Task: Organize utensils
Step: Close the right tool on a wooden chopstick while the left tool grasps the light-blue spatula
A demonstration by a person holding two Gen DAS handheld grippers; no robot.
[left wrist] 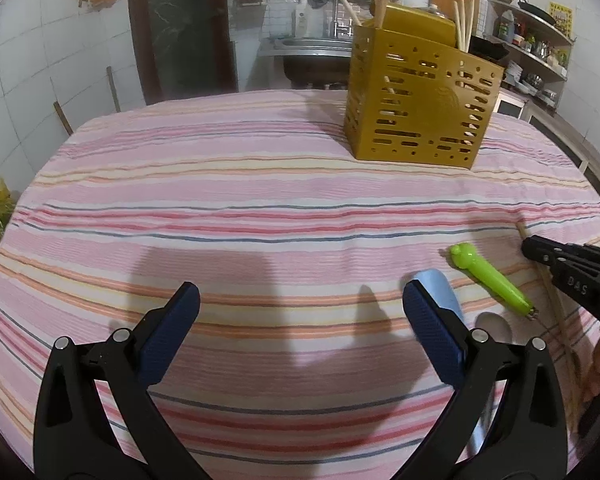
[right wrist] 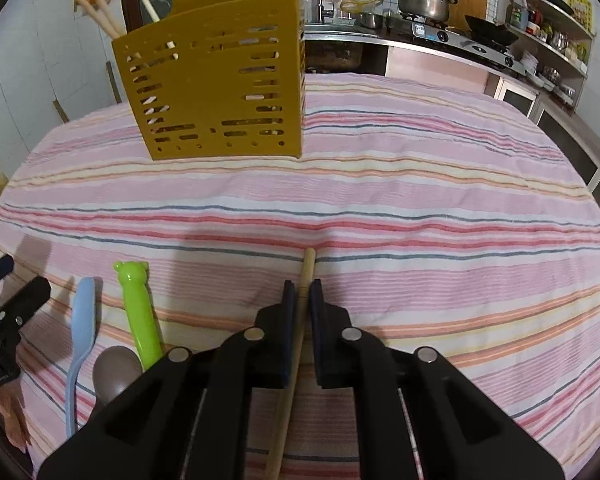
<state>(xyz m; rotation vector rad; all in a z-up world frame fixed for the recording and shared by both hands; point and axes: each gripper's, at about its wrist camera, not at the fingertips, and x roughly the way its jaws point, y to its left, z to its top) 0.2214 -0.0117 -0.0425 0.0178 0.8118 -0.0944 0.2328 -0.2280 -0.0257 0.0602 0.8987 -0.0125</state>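
Observation:
My right gripper [right wrist: 303,290] is shut on a wooden chopstick [right wrist: 307,266] that pokes out past its fingertips over the striped tablecloth [right wrist: 420,208]. The same right gripper [left wrist: 540,252] shows at the right edge of the left wrist view with the chopstick [left wrist: 556,304] under it. A blue spoon [right wrist: 85,312], a green bear-headed handle [right wrist: 138,312] and a brown spoon bowl [right wrist: 116,372] lie to its left. The mustard slotted utensil holder [right wrist: 216,84] stands at the back with several chopsticks in it. My left gripper [left wrist: 300,312] hangs open over bare cloth, beside the blue spoon [left wrist: 440,292].
The utensil holder [left wrist: 420,108] stands right of centre at the far side of the table in the left wrist view. Behind the table run a sink [left wrist: 312,46], a stove with pots [right wrist: 424,4] and shelves [right wrist: 548,36]. A person's fingers [left wrist: 598,364] show at the right edge.

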